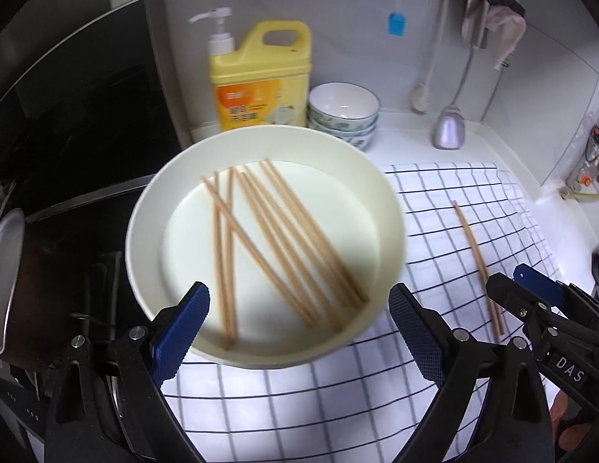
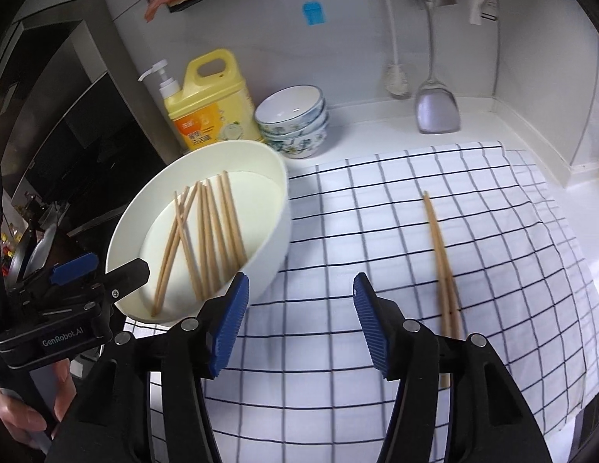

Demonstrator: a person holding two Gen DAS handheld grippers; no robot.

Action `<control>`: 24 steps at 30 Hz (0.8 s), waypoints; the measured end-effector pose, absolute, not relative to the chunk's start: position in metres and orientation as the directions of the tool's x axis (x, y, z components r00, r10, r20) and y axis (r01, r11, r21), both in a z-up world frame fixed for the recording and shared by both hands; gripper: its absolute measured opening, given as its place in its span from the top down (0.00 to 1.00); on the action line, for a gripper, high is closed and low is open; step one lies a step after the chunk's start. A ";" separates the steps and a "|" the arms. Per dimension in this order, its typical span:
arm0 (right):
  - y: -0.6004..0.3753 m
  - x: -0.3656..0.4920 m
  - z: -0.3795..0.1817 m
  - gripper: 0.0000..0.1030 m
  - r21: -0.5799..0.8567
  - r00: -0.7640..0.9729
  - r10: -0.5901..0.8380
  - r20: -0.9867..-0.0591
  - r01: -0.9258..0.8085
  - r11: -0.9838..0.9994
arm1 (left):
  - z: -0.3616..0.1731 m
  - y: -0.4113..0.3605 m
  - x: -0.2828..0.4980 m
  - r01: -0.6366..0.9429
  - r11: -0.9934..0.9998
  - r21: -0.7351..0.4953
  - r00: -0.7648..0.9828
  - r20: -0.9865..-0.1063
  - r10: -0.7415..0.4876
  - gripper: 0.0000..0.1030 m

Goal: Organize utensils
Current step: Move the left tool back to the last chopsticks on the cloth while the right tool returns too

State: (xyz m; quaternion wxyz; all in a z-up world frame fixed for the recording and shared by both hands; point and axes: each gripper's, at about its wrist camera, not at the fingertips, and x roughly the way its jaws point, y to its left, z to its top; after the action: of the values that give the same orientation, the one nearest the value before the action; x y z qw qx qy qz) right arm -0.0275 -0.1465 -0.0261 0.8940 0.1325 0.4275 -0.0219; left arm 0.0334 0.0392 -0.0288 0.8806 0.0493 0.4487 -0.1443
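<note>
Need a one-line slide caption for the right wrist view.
Open right gripper above checked cloth, between the bowl of chopsticks and a laid-out pair.

At the far wall we see a yellow detergent jug [image 2: 212, 104] beside stacked patterned bowls [image 2: 295, 121]. Farther right we find a hanging spatula [image 2: 436, 110] and blue brush [image 2: 314, 13].

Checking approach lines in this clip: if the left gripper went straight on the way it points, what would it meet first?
Most likely the white bowl, with loose chopsticks in it. The left gripper has its jaws open on either side of the bowl's near rim; depth is uncertain, so it may pass above the rim.
</note>
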 end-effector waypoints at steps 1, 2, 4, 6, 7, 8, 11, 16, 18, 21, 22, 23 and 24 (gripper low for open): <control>-0.154 -0.031 -0.026 0.44 0.219 0.634 0.072 -0.770 0.156 0.963 | -0.028 0.032 0.032 0.301 0.953 -0.041 0.555 -0.805 -0.210 0.10; -0.162 -0.034 -0.026 0.43 0.220 0.633 0.073 -0.771 0.157 0.963 | -0.028 0.025 0.031 0.302 0.952 -0.041 0.555 -0.805 -0.211 0.10; -0.176 -0.040 -0.026 0.41 0.219 0.631 0.077 -0.772 0.151 0.964 | -0.027 0.011 0.025 0.300 0.953 -0.043 0.557 -0.803 -0.212 0.09; -0.193 -0.045 -0.026 0.41 0.215 0.624 0.078 -0.777 0.148 0.965 | -0.026 -0.006 0.018 0.292 0.955 -0.050 0.556 -0.803 -0.213 0.09; -0.203 -0.048 -0.026 0.39 0.216 0.624 0.081 -0.777 0.145 0.966 | -0.026 -0.012 0.016 0.290 0.956 -0.054 0.555 -0.804 -0.213 0.08; -0.211 -0.050 -0.026 0.36 0.217 0.625 0.083 -0.776 0.141 0.966 | -0.027 -0.020 0.013 0.283 0.958 -0.054 0.555 -0.805 -0.209 0.07; -0.236 -0.056 -0.030 0.31 0.207 0.615 0.090 -0.783 0.121 0.971 | -0.030 -0.041 0.004 0.254 0.966 -0.051 0.556 -0.810 -0.189 0.07; -0.267 -0.056 -0.053 0.31 0.176 0.586 0.103 -0.803 0.068 0.982 | -0.045 -0.067 -0.013 0.175 0.983 -0.054 0.545 -0.826 -0.143 0.07; -0.278 -0.054 -0.066 0.31 0.186 0.566 0.122 -0.816 0.057 0.981 | -0.053 -0.075 -0.021 0.159 0.986 -0.050 0.538 -0.833 -0.128 0.07; -0.290 -0.055 -0.082 0.31 0.175 0.546 0.119 -0.829 0.051 0.983 | -0.066 -0.088 -0.026 0.157 0.987 -0.032 0.526 -0.843 -0.111 0.07; -0.292 -0.055 -0.087 0.31 0.171 0.541 0.116 -0.833 0.051 0.984 | -0.070 -0.092 -0.025 0.159 0.987 -0.026 0.523 -0.846 -0.107 0.07; -0.293 -0.055 -0.092 0.31 0.165 0.536 0.112 -0.837 0.051 0.985 | -0.074 -0.096 -0.025 0.162 0.987 -0.019 0.520 -0.848 -0.102 0.07; -0.295 -0.056 -0.098 0.31 0.157 0.530 0.105 -0.842 0.055 0.986 | -0.078 -0.099 -0.024 0.165 0.986 -0.014 0.518 -0.850 -0.098 0.07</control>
State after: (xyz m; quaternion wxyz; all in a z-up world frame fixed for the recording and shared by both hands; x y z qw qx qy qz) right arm -0.0556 -0.2950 -0.0982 0.8707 0.0821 0.4847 0.0144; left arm -0.0244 -0.0987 -0.0779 0.8704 0.0341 0.4853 -0.0755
